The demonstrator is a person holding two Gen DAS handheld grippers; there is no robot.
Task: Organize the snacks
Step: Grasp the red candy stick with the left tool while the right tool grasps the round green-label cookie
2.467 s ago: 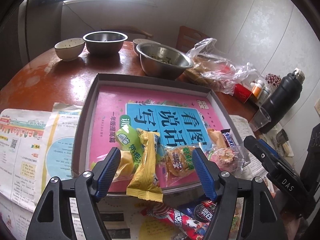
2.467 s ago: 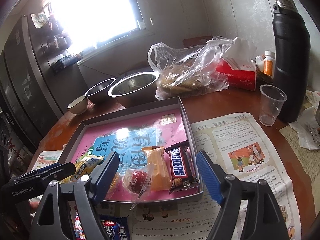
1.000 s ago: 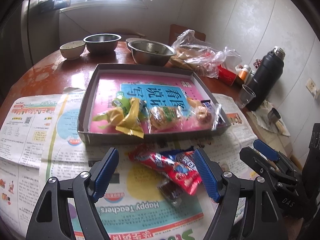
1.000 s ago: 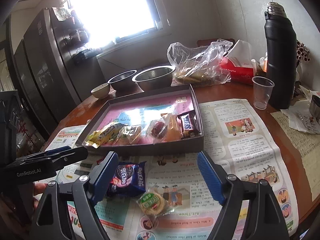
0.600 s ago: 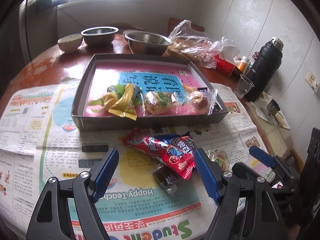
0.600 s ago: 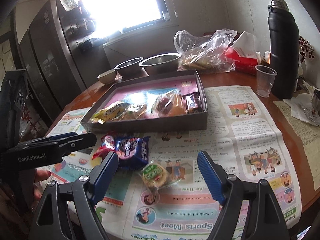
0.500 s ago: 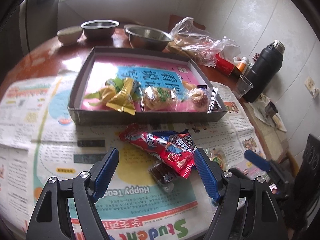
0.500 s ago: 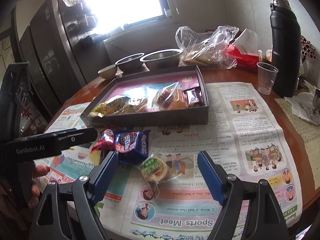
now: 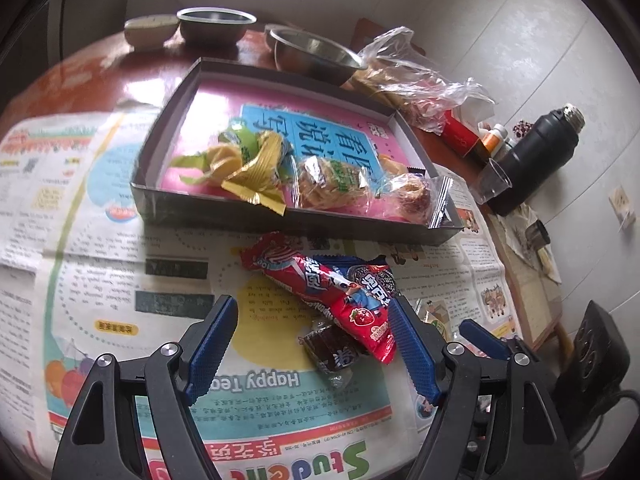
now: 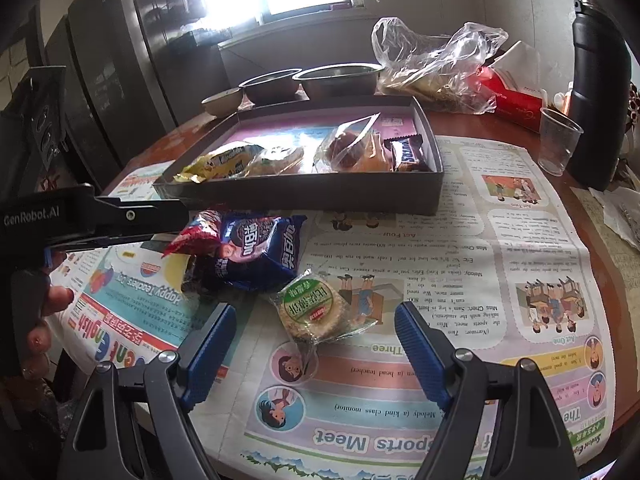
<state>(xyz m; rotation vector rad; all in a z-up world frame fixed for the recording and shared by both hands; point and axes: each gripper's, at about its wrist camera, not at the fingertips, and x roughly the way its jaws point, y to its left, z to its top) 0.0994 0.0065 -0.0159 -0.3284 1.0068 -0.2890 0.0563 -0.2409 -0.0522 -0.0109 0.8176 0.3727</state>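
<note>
Both grippers have dropped lower and pulled back since a second ago, so the loose snacks on the newspaper [image 9: 100, 240] now sit right at the fingertips instead of further out. The left gripper [image 9: 312, 344] is wide open with nothing held; the red strawberry packet [image 9: 320, 284] lies between its fingers, long axis running from upper left to lower right in the left view, on top of a dark blue Oreo pack [image 10: 256, 252] with Chinese lettering. A small dark brown wrapped sweet [image 9: 334, 350] pokes out underneath. The right gripper [image 10: 316, 344] is spread wide too, empty, with the round cracker pack [image 10: 316, 310] (green label, Chinese text) lying flat between its fingers.

The grey box [image 10: 304, 194] is just beyond, holding a Snickers bar [image 10: 406, 154] pointing away from the camera, a yellow packet [image 10: 218, 164] and a clear-wrapped pastry [image 10: 348, 148].

Readable stuff: "Happy Tea..." and "Sports Meet" upside down on the paper, "GenRobot.AI" on the left gripper's side.
</note>
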